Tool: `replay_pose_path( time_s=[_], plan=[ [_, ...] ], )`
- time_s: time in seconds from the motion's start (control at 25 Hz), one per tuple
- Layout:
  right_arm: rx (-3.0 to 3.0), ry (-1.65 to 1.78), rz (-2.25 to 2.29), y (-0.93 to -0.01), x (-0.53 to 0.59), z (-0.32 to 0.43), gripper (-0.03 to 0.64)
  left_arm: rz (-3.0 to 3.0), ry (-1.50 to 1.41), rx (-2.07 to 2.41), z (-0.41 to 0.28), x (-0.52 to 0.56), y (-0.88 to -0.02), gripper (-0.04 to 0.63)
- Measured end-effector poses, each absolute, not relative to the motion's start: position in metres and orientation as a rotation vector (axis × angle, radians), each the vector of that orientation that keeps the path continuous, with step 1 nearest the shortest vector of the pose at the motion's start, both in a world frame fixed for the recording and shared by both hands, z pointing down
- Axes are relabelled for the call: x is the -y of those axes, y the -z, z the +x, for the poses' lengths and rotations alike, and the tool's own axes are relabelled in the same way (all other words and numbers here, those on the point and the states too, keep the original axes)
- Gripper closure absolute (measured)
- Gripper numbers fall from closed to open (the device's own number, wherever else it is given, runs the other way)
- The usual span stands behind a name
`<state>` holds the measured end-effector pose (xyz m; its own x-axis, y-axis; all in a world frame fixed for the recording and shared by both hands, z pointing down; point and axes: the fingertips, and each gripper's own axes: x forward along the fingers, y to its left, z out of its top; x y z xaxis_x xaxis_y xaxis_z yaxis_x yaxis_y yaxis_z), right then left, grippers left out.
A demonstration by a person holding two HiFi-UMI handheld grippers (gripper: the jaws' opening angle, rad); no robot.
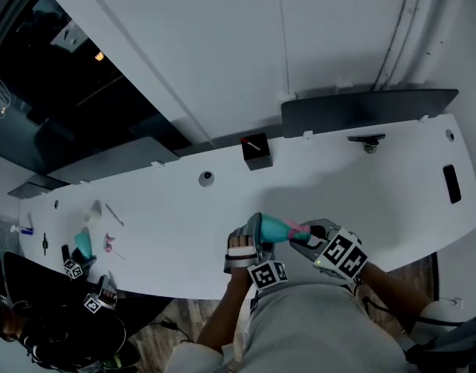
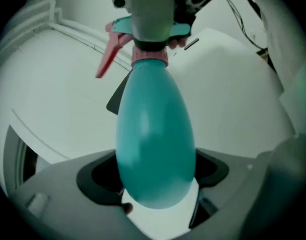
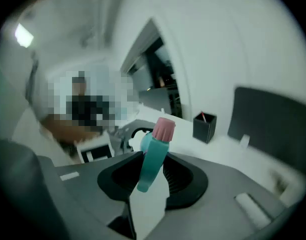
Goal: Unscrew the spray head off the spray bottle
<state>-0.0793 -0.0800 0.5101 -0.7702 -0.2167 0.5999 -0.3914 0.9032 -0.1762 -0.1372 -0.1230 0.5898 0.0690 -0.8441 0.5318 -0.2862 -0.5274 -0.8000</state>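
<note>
A teal spray bottle lies level above the white table's near edge, held between my two grippers. My left gripper is shut on its rounded body, which fills the gap between both jaws. The pink collar sits on the neck, with the teal spray head and its pink trigger beyond it. My right gripper is shut on the spray head, and the pink collar sticks out past its jaws. The head looks seated on the bottle.
A black pen holder stands at the table's back edge, with a small round grey fitting to its left. A dark panel runs behind the table. At lower left another person's grippers work beside a second teal bottle.
</note>
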Motion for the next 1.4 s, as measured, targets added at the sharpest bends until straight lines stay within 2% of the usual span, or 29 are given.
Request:
replay_pose_path(
  time_s=[0.12, 0.16, 0.24, 0.56, 0.92, 1.2, 1.4],
  plan=[
    [2.19, 0.594, 0.23, -0.514, 0.071, -0.076, 0.488, -1.996, 1.485, -1.135, -0.138, 0.119, -0.607, 0.181],
    [2.105, 0.79, 0.175, -0.516, 0.068, -0.075, 0.488, -1.997, 1.488, -1.145, -0.141, 0.119, -0.607, 0.181],
    [2.073, 0.913, 0.12, -0.516, 0.063, -0.076, 0.488, -1.978, 1.478, -1.153, -0.143, 0.12, -0.604, 0.181],
    [2.166, 0.895, 0.107, -0.509, 0.061, -0.078, 0.488, -1.987, 1.418, -1.169, -0.133, 0.123, -0.597, 0.181],
    [2.36, 0.817, 0.27, -0.474, 0.068, -0.042, 0.488, -2.243, 1.32, -1.568, -0.178, 0.118, -0.594, 0.181],
    [2.39, 0.513, 0.613, -0.502, 0.091, 0.006, 0.488, -2.44, 1.106, -1.898, -0.206, 0.109, -0.591, 0.181],
    [2.415, 0.144, 0.917, -0.537, 0.104, -0.001, 0.488, -2.665, 0.872, -2.004, -0.183, 0.103, -0.586, 0.181]
  ],
)
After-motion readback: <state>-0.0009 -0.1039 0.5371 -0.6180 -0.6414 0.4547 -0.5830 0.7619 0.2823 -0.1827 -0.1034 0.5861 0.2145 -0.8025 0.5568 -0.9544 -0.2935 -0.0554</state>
